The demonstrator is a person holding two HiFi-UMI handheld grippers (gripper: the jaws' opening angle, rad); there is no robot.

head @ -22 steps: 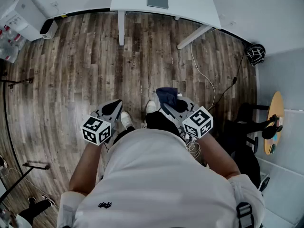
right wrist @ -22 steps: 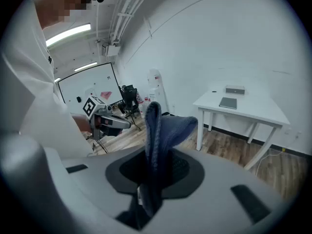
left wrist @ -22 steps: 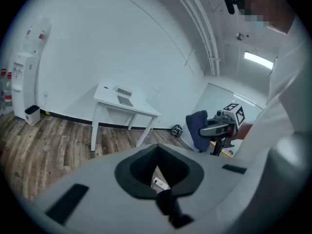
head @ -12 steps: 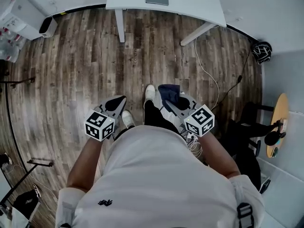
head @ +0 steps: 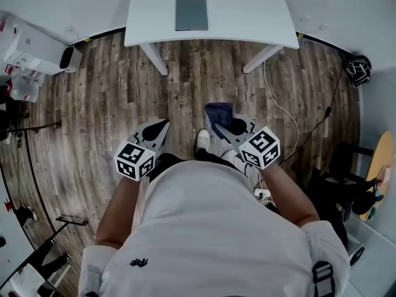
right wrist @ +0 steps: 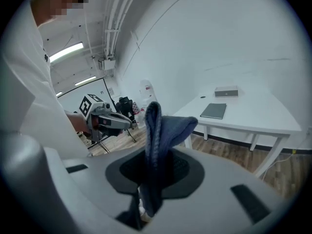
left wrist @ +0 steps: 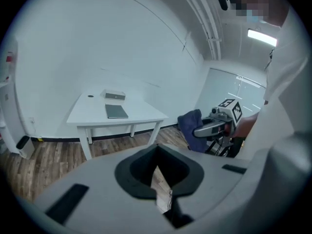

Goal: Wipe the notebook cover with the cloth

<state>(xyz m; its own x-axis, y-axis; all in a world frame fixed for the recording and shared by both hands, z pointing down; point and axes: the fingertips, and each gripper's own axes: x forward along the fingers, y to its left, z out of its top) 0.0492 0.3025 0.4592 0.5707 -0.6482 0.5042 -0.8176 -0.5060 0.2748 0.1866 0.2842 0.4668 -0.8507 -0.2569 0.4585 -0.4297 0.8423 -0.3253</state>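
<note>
We hold both forearms bent forward in front of our torso, above the wooden floor [head: 99,104]; the left gripper [head: 161,127] points ahead, its jaws closed together on nothing; the right gripper [head: 218,127] is clamped on the blue cloth [head: 218,112], which stands up from its jaws; the grey notebook [head: 191,13] lies flat on the white table [head: 247,17], well apart from both grippers.
</note>
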